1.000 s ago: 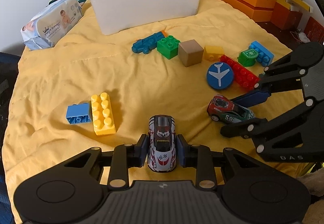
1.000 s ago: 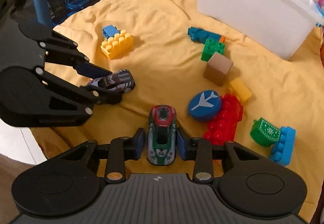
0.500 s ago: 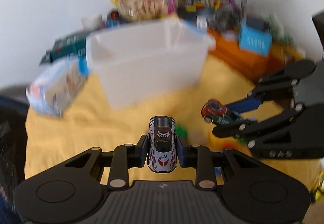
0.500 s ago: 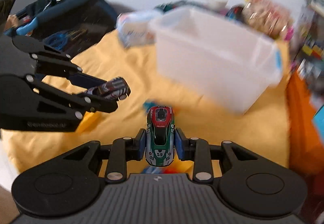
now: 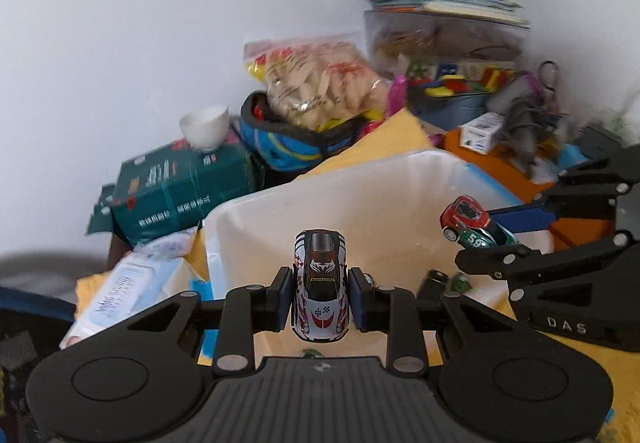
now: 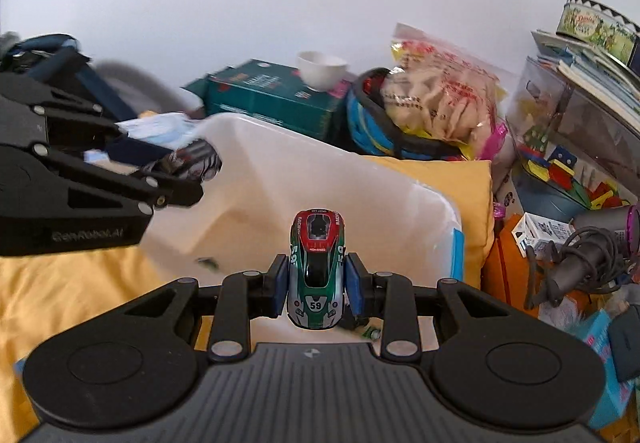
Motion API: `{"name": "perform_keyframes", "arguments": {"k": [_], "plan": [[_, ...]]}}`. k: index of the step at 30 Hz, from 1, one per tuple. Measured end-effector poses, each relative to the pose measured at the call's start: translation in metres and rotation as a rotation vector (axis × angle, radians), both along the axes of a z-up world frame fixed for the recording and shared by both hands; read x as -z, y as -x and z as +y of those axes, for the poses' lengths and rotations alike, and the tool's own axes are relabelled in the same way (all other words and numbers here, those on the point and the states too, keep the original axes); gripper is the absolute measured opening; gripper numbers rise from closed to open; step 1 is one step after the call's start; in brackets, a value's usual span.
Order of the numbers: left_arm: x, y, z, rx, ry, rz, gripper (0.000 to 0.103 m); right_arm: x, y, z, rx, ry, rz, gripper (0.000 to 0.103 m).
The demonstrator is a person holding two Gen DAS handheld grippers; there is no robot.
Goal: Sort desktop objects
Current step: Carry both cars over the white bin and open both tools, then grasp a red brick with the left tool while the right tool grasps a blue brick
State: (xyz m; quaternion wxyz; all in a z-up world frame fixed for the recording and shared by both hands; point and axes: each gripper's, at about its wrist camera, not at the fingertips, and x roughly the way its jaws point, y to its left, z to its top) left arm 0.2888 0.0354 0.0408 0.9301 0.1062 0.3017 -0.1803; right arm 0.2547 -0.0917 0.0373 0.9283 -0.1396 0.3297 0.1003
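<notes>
Both toy cars carried over the white bin

My left tool [image 5: 320,301] is clamped on the white car [image 5: 320,285] and my right tool [image 6: 317,289] on the green car [image 6: 316,275]; both hang above the open white bin [image 5: 384,199], where some small toys already lie. Next, I think, I must open each tool so the cars drop inside, not on the rim.

cup [image 6: 322,71] on box [image 6: 276,95], behind bin [image 6: 320,179]

Left tool [image 5: 320,297] grips white car [image 5: 320,285] over white bin [image 5: 360,203].
</notes>
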Motion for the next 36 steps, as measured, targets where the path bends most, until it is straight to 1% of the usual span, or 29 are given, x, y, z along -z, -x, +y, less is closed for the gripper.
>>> {"name": "perform_keyframes", "arguments": {"k": [3, 5, 7, 9, 10, 12, 15, 17, 19, 21, 23, 25, 26, 28, 29, 30, 31, 32, 33, 36], "plan": [[0.020, -0.022, 0.000, -0.009, 0.016, 0.069, 0.033, 0.016, -0.018, -0.004, 0.036, 0.002, 0.040, 0.033], [0.030, -0.026, 0.001, 0.004, 0.027, 0.107, 0.034, 0.025, -0.023, -0.005, 0.058, -0.008, 0.073, 0.034], [0.034, -0.022, 0.002, 0.036, 0.031, 0.104, 0.039, 0.028, -0.024, -0.007, 0.066, -0.022, 0.078, 0.035], [0.035, -0.016, 0.005, 0.044, 0.037, 0.100, 0.040, 0.028, -0.024, -0.007, 0.070, -0.011, 0.079, 0.037], [0.033, -0.012, 0.008, 0.048, 0.056, 0.099, 0.040, 0.027, -0.023, -0.007, 0.071, -0.006, 0.076, 0.037], [0.024, -0.001, 0.014, 0.061, 0.091, 0.077, 0.041, 0.020, -0.016, -0.009, 0.065, -0.016, 0.045, 0.037], [0.009, 0.026, 0.022, 0.086, 0.107, 0.017, 0.045, 0.007, 0.004, -0.014, 0.055, -0.043, 0.016, 0.044], [0.002, 0.047, 0.030, 0.083, 0.116, -0.015, 0.047, 0.001, 0.018, -0.015, 0.037, -0.043, 0.010, 0.046], [0.000, 0.071, 0.037, 0.090, 0.135, -0.020, 0.053, -0.001, 0.037, -0.017, 0.010, -0.026, 0.014, 0.051], [0.007, 0.090, 0.041, 0.084, 0.133, -0.008, 0.059, 0.004, 0.060, -0.019, -0.010, -0.008, 0.038, 0.052], [0.024, 0.110, 0.042, 0.079, 0.113, 0.037, 0.059, 0.014, 0.082, -0.027, -0.020, 0.009, 0.068, 0.052], [0.045, 0.129, 0.041, 0.061, 0.091, 0.109, 0.059, 0.027, 0.099, -0.037, -0.012, 0.015, 0.107, 0.052], [0.054, 0.138, 0.040, 0.049, 0.086, 0.149, 0.059, 0.034, 0.107, -0.042, 0.003, 0.005, 0.131, 0.051], [0.067, 0.157, 0.035, 0.044, 0.096, 0.203, 0.059, 0.047, 0.121, -0.053, 0.015, -0.008, 0.172, 0.049], [0.071, 0.165, 0.031, 0.050, 0.095, 0.218, 0.059, 0.052, 0.127, -0.057, 0.022, -0.009, 0.186, 0.049], [0.075, 0.174, 0.027, 0.058, 0.087, 0.228, 0.059, 0.056, 0.134, -0.059, 0.012, -0.001, 0.194, 0.045], [0.079, 0.181, 0.021, 0.061, 0.075, 0.238, 0.059, 0.059, 0.141, -0.060, -0.007, 0.018, 0.201, 0.037], [0.082, 0.187, 0.015, 0.063, 0.065, 0.251, 0.059, 0.063, 0.146, -0.060, -0.026, 0.039, 0.212, 0.035], [0.084, 0.193, 0.011, 0.065, 0.061, 0.257, 0.059, 0.064, 0.150, -0.060, -0.039, 0.049, 0.222, 0.036], [0.088, 0.210, 0.002, 0.050, 0.054, 0.269, 0.059, 0.069, 0.164, -0.063, -0.092, 0.048, 0.248, 0.035]]}}
